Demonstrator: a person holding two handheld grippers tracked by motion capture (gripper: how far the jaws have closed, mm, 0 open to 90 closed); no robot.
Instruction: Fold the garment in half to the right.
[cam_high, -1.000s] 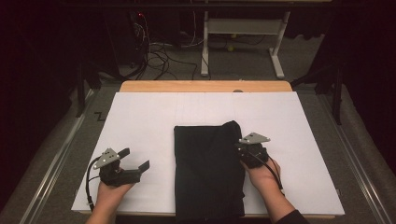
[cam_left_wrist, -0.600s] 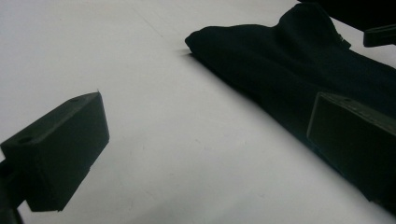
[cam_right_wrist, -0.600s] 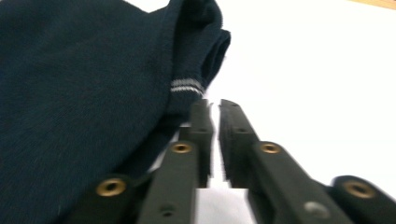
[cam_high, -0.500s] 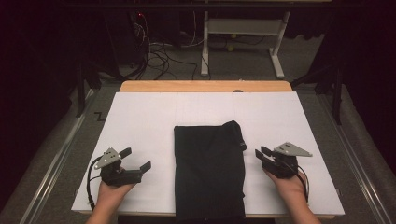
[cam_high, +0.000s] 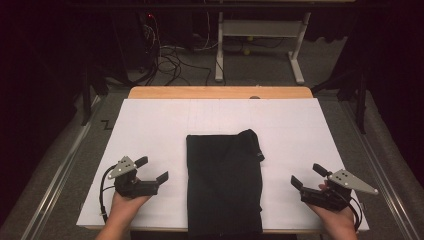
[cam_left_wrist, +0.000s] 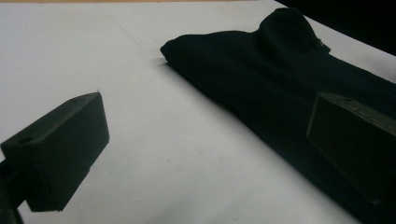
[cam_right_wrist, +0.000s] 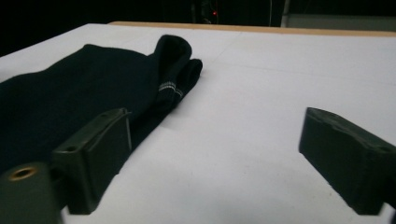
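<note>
A black garment (cam_high: 224, 182), folded into a long rectangle, lies flat in the middle of the white sheet (cam_high: 160, 130); its far right corner bulges slightly. My left gripper (cam_high: 152, 169) rests open to the left of it, jaws pointing at its edge, with nothing between them (cam_left_wrist: 208, 121). In the left gripper view the garment (cam_left_wrist: 261, 65) runs behind the right jaw. My right gripper (cam_high: 306, 176) sits on the sheet to the garment's right, apart from it. Its jaws have just been opening and stand wide with bare sheet between them (cam_right_wrist: 219, 130). In that view the garment (cam_right_wrist: 70, 93) lies off to the left.
The white sheet covers a wooden table whose far edge (cam_high: 220, 92) shows. Beyond it stand a white table frame (cam_high: 260, 30) and loose cables (cam_high: 170, 57) on the floor. Metal rails (cam_high: 60, 170) run along both sides.
The right gripper let go of the garment's right edge, slid rightward onto the bare sheet and opened. The garment stays flat. The left gripper has not moved.
</note>
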